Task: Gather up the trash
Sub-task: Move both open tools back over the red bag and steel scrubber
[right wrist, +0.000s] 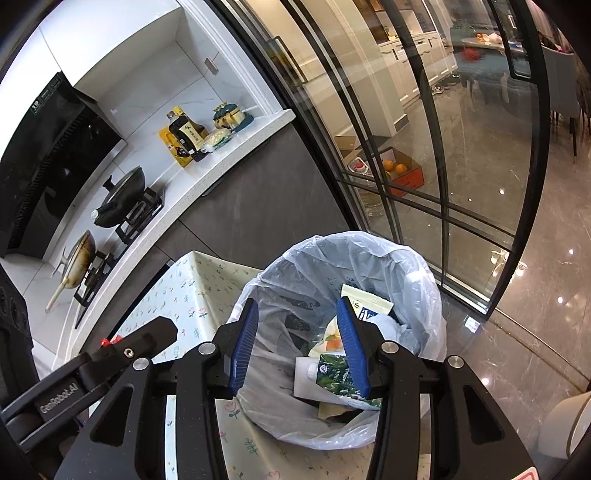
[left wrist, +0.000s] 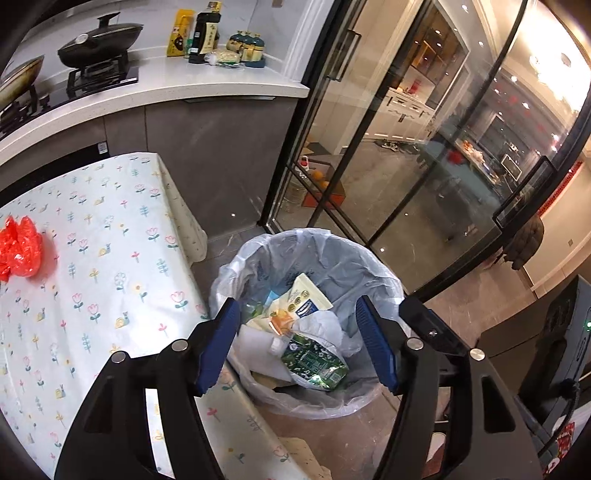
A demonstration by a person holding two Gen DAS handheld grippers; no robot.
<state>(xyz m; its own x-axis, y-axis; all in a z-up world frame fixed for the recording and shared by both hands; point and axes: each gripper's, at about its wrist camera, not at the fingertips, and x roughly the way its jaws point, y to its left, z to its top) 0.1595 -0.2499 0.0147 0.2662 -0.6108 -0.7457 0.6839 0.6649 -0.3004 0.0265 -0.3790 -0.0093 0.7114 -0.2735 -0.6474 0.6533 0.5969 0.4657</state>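
Grippers, left (left wrist: 297, 334) and right (right wrist: 299, 345), hang wide open and empty above the lined bin (left wrist: 384, 273) beside the table (left wrist: 92, 258), where 1 red wrapper (left wrist: 18, 251) lies.

The red plastic bag (left wrist: 18, 249) on the surface (left wrist: 92, 240) is cut off by the left edge of the left wrist view. In the right wrist view only a red sliver (right wrist: 110, 340) shows behind the left claw's body. In the trash bin (left wrist: 236, 266), a green packet (left wrist: 314, 360) covers whatever lies beneath, and print on the white pouch (left wrist: 308, 295) is too small to read. The right claw's right finger (right wrist: 352, 350) hides part of that packet. Labels on the far bottles (left wrist: 205, 33) are illegible.
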